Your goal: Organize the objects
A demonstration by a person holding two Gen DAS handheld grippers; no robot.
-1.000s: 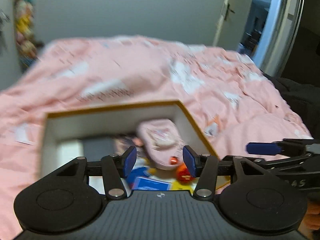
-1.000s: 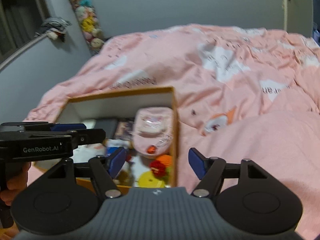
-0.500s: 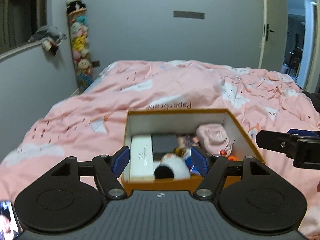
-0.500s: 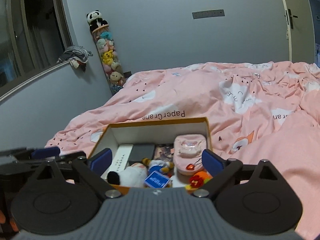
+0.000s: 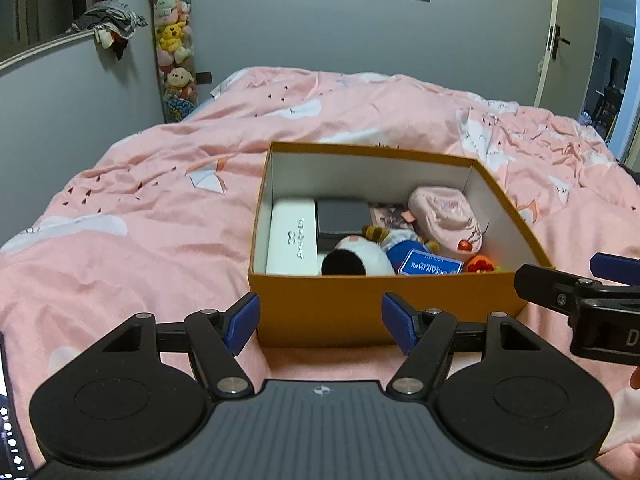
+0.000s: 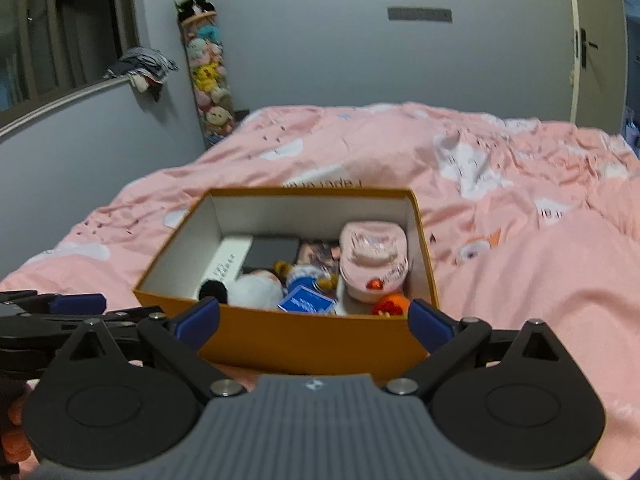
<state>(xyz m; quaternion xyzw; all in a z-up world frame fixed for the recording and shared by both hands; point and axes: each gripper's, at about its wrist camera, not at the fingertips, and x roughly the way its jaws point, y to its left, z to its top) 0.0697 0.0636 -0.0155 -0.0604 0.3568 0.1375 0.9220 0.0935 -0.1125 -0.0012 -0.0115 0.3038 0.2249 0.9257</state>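
An orange cardboard box (image 5: 328,308) (image 6: 304,340) sits on the pink bed. Inside lie a white long case (image 5: 290,240), a dark grey flat box (image 5: 342,216), a black-and-white plush (image 5: 352,262), a blue card box (image 5: 430,267), a pink pouch (image 5: 444,216) (image 6: 372,260) and an orange toy (image 5: 482,265). My left gripper (image 5: 320,322) is open and empty, just in front of the box's near wall. My right gripper (image 6: 314,322) is open and empty, also before the near wall; it shows at the right in the left wrist view (image 5: 592,292).
The pink duvet (image 5: 140,220) covers the whole bed. A column of plush toys (image 5: 174,40) hangs at the far wall corner. A ledge with crumpled clothes (image 5: 110,24) runs along the left wall. A door (image 5: 560,40) stands at the back right.
Both grippers have pulled back and lifted away from the box; the box now lies wholly ahead of the fingers. The right gripper's jaws have spread wider.
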